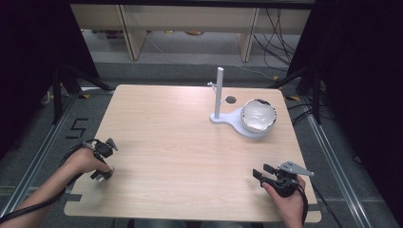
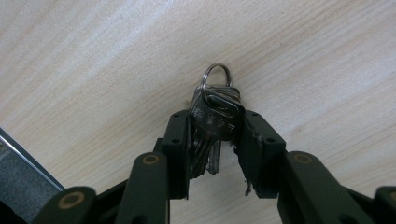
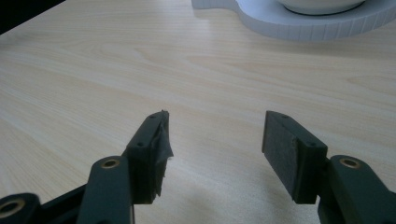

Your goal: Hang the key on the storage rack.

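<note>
At the lower left of the high view, the person's left hand point(image 1: 84, 160) is gripping the left gripper point(image 1: 103, 175), which is pointing down at the light wooden table point(image 1: 180, 156) near its left edge. In the left gripper view, its two black jaws are pinching a bunch of keys point(image 2: 214, 126) between them, the flat head of the front key sitting squarely in the pads (the blades are hanging down behind it toward the bottom of the frame). The silver key ring point(image 2: 216, 74) is poking out above the jaws, lying against the tabletop.

Moving right across the high view, a white stand point(image 1: 240, 124) is sitting in the upper right part of the table, its upright post point(image 1: 218, 92) rising with a small peg on its side. A white bowl point(image 1: 258, 115) is resting on the round part of the stand's base, just right of the post.

At the lower right, the person's right hand point(image 1: 289, 202) is holding the right gripper point(image 1: 259, 172) near the table's front edge. In the right gripper view, the jaws are standing spread wide apart with bare wood between them, and the stand's base is showing at the top of the frame.
</note>
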Motion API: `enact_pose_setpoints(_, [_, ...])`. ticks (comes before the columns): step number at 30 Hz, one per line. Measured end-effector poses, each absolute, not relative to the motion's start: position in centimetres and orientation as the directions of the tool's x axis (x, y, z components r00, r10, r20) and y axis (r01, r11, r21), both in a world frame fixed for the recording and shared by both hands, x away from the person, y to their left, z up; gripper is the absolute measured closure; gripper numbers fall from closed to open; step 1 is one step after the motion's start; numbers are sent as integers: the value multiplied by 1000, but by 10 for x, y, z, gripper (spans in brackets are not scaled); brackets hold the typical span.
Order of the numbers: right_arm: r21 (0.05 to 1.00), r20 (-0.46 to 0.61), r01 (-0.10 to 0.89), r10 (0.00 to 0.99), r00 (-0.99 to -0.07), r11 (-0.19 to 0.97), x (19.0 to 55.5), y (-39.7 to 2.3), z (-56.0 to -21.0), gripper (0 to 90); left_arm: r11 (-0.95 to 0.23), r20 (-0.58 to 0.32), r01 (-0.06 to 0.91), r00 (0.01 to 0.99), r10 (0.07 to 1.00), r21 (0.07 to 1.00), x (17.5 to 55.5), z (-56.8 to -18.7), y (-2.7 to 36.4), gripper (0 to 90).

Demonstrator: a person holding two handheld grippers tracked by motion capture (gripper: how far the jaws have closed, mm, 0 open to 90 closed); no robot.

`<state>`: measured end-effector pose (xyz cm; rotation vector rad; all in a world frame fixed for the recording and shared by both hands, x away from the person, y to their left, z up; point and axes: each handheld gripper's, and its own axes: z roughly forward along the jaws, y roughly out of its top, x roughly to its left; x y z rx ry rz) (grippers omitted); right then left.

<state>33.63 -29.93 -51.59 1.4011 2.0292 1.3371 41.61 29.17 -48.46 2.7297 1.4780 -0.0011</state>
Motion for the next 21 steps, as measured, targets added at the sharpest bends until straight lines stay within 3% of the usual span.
enact_pose_setpoints(8, [828,225,554,857,-463,81,337,-301,-516,424,-541,-24,841,541,841,-9,415,-483,290,653])
enact_pose_setpoints(13, [816,257,575,862,-438,49,335,-298,-515,424,-538,-27,843,537,843,-7,413,-484,294,561])
enact_pose_setpoints(16, [827,220,556,862,-457,85,336,-301,-515,424,-545,-24,839,545,838,0,412,-485,298,539])
enact_pose_setpoints(18, [816,255,576,862,-439,53,335,-298,-515,424,-547,-24,837,547,837,-1,411,-485,299,546])
enact_pose_setpoints(21, [828,209,553,865,-457,92,337,-299,-516,425,-557,-24,830,556,831,-14,409,-484,297,594])
